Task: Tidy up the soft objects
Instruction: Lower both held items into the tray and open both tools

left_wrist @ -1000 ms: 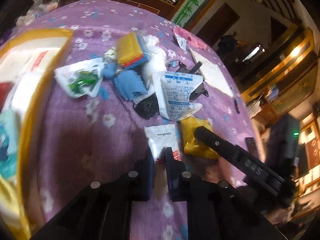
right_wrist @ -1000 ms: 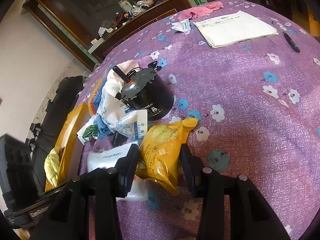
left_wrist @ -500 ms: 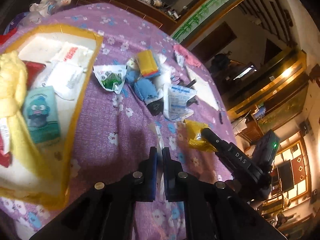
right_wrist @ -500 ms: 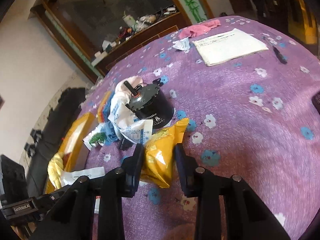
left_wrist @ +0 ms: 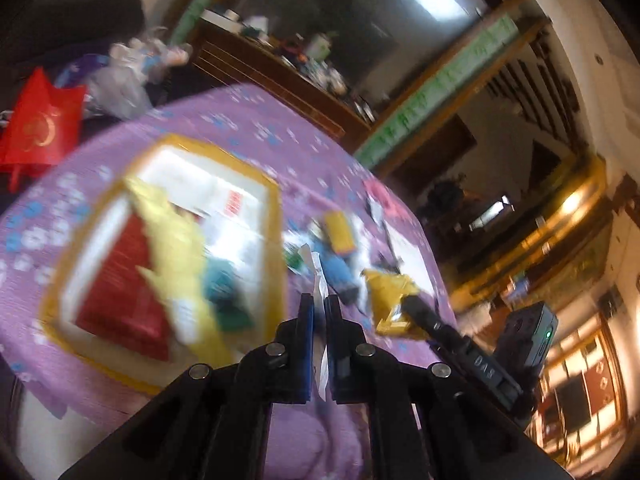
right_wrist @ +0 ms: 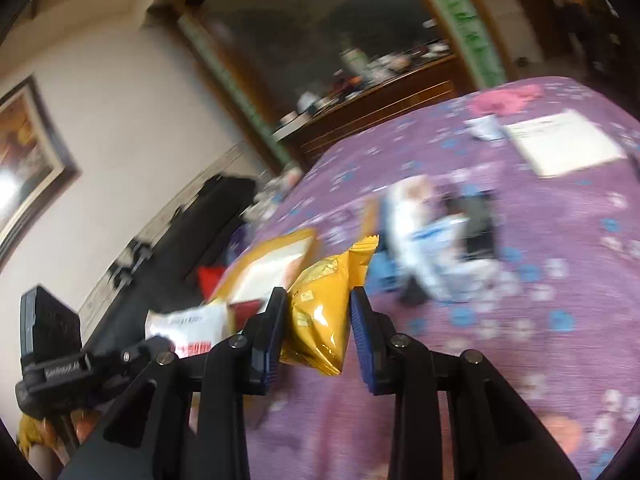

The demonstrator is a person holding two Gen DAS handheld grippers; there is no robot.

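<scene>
My left gripper is shut on a thin white packet, seen edge-on and lifted off the purple flowered tablecloth. In the right wrist view the packet shows white with red print. My right gripper is shut on a yellow snack bag and holds it above the cloth. That bag also shows in the left wrist view. A yellow-rimmed tray with a red pack, a yellow cloth and white packets lies left of and below my left gripper.
A pile of soft items remains on the cloth: blue cloths, a yellow sponge, a white-blue packet and a black motor. Papers and a pink cloth lie far back. A red bag sits beyond the table's edge.
Both grippers have risen and swung left toward the tray, each carrying its packet. The views are blurred by the motion.
</scene>
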